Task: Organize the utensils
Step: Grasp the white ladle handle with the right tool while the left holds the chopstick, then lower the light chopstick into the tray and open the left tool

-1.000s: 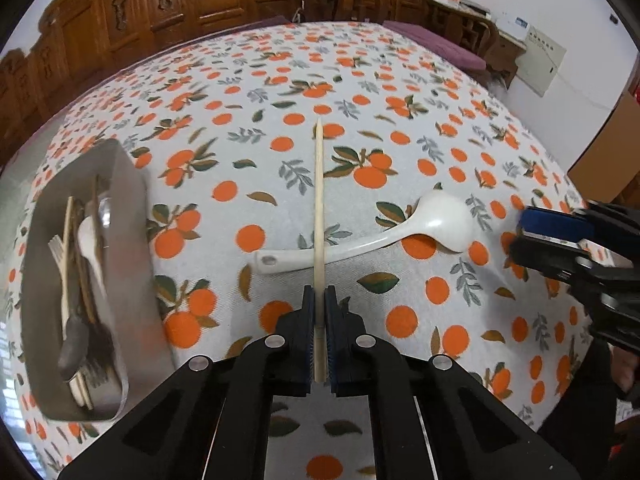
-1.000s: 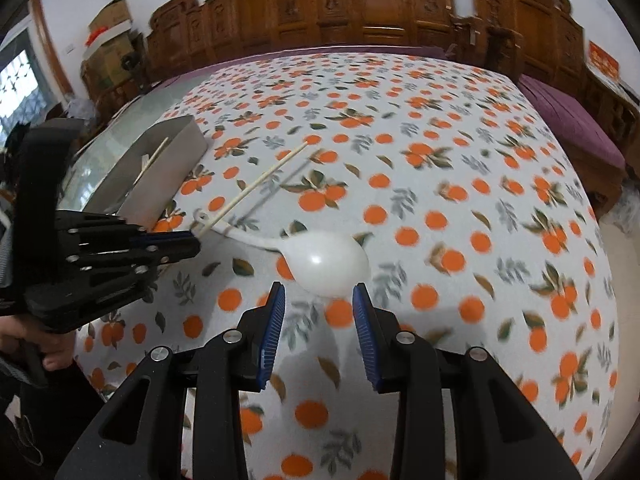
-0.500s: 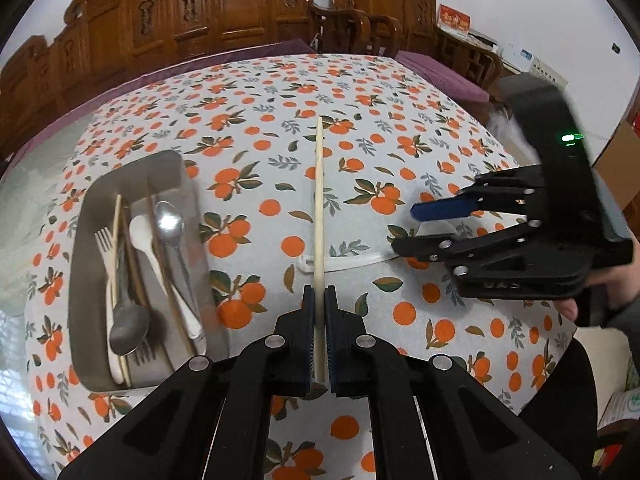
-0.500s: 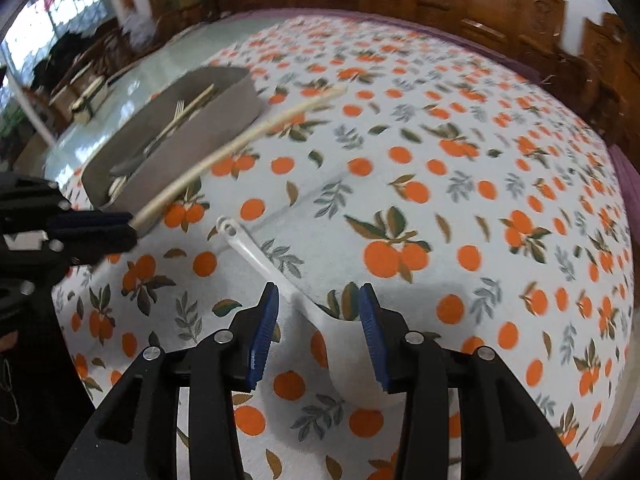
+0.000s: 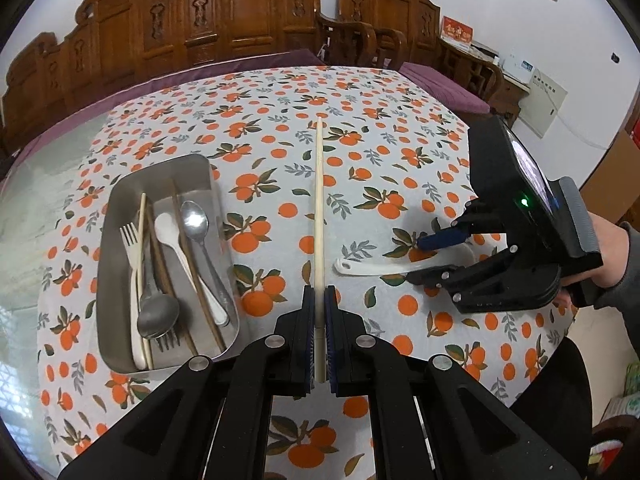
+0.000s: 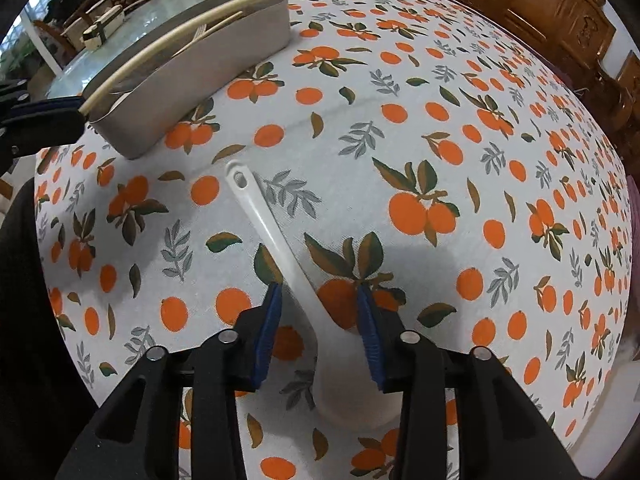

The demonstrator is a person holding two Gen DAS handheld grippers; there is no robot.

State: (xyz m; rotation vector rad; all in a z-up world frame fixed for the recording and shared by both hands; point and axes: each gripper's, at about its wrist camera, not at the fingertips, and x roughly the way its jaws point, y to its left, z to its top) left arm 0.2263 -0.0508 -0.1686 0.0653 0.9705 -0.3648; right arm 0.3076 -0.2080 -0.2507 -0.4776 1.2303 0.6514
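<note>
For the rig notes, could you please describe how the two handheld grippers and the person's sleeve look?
Both the left gripper and the right gripper are black linkages with silver pivot bolts and ribbed blue pads on their fingers. A green light glows on the right one. The sleeve is dark grey.

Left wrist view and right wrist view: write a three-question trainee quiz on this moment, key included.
1. True or false: the left gripper is shut on the pale wooden chopstick.
2. What lies between the fingers of the right gripper? A) metal fork B) white plastic ladle C) nothing
3. Fill in: the sorted cutlery lies in the grey metal ____.

Key: 1 true. 2 B; the jaws are closing, pads not yet pressing it. 3 tray.
</note>
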